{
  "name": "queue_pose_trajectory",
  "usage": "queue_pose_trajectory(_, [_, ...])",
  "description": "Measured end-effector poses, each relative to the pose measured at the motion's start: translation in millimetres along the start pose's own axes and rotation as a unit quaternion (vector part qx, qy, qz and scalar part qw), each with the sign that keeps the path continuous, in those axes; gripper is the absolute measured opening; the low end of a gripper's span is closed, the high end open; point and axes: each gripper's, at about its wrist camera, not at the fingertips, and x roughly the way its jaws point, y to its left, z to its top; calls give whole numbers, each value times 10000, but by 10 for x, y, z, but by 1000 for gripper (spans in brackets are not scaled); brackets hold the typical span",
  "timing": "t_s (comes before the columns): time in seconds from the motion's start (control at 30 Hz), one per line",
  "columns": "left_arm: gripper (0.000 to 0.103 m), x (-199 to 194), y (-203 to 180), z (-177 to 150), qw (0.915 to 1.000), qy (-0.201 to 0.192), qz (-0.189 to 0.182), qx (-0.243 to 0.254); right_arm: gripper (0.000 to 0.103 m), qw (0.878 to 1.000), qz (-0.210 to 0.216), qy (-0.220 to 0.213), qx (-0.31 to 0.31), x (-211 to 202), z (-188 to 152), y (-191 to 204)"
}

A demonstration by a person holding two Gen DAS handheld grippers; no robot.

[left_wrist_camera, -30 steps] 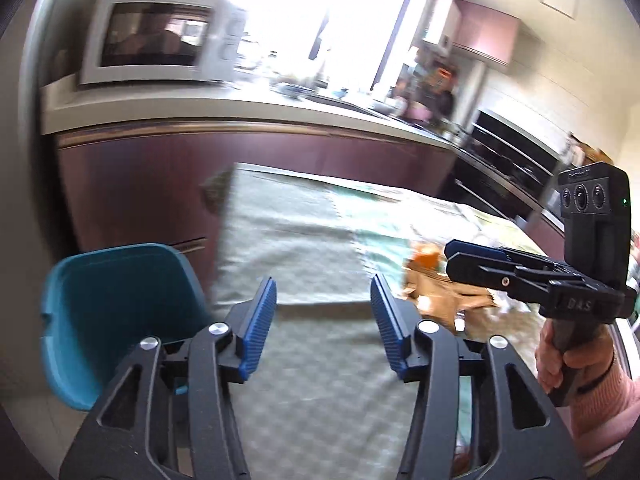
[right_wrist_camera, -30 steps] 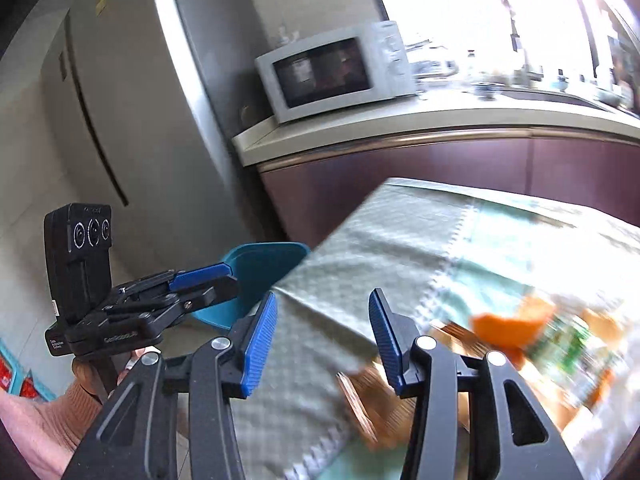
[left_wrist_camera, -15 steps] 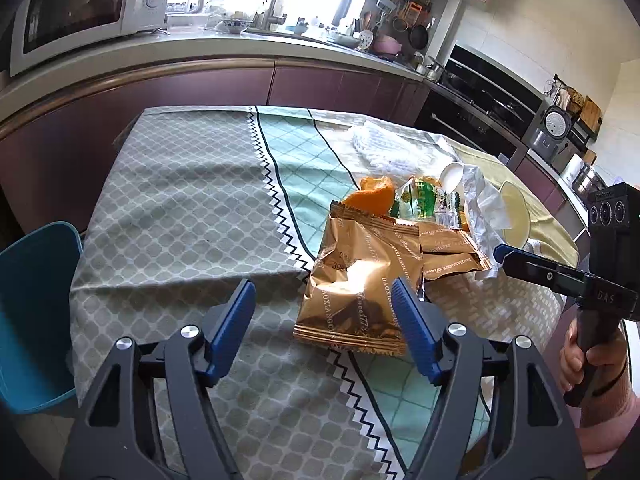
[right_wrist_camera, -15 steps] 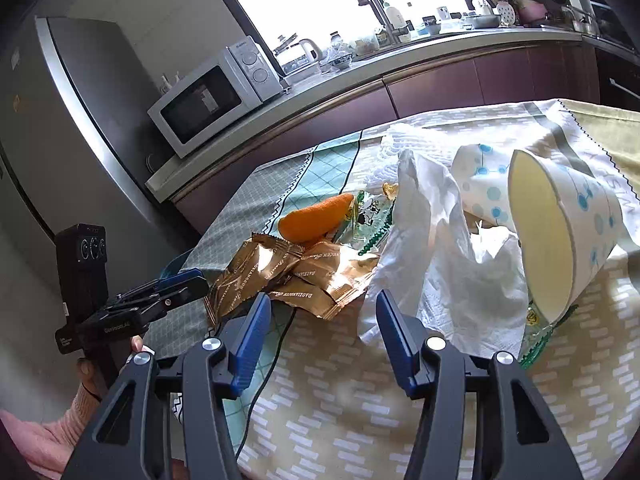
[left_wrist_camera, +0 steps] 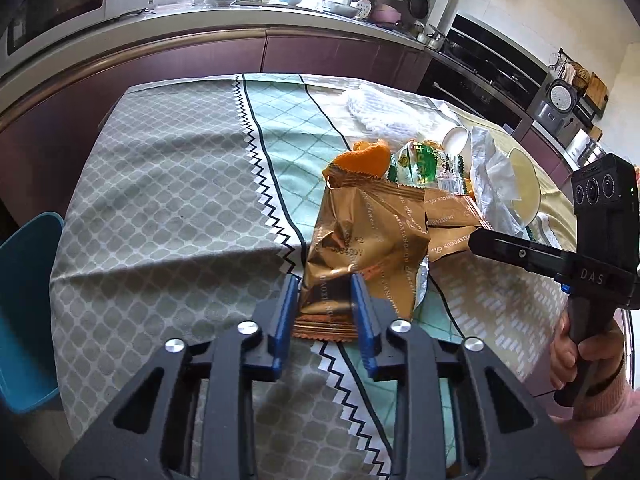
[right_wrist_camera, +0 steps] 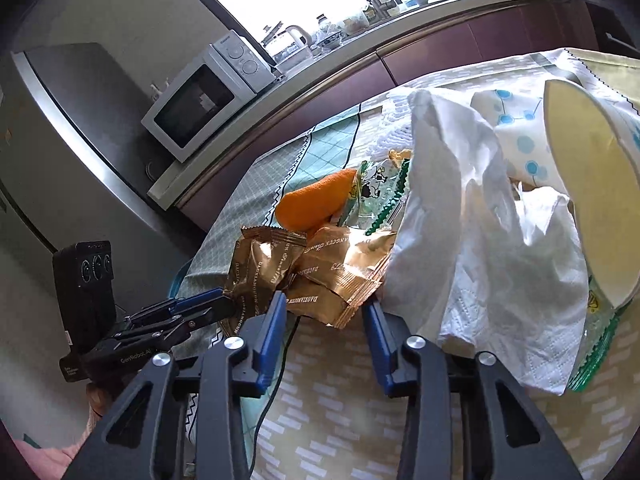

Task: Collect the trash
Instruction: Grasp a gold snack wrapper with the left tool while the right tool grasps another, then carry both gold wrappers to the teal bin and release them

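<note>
gold foil, crinkled: the large golden snack wrapper (left_wrist_camera: 362, 248) lies on the desk (left_wrist_camera: 168, 184) with its patterned grey-green cloth, its near sealed edge between the blue pads of the left tool (left_wrist_camera: 325, 312), whose jaws are closing and pinching it; the right tool (right_wrist_camera: 325, 320) is closing too, pads apart, with the corner of a smaller golden wrapper (right_wrist_camera: 332, 280) between them, not pressed; behind lie orange peel (right_wrist_camera: 314, 204), a crumpled white tissue (right_wrist_camera: 480, 248) and a tipped white paper cup (right_wrist_camera: 588, 200).
</note>
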Motion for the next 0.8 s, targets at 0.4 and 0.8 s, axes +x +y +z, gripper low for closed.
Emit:
queue_pose_trajectory(0.4, [4,-487,38,-94,9983,-576,-121,-57,8,9992,181,-230,-258,-182,-52,108])
queue_pose_trajectory(0.8, [4,-1035,335,-232,9942,-1007,140,-364,4,9956,464,-352,-728,-365,-32,375])
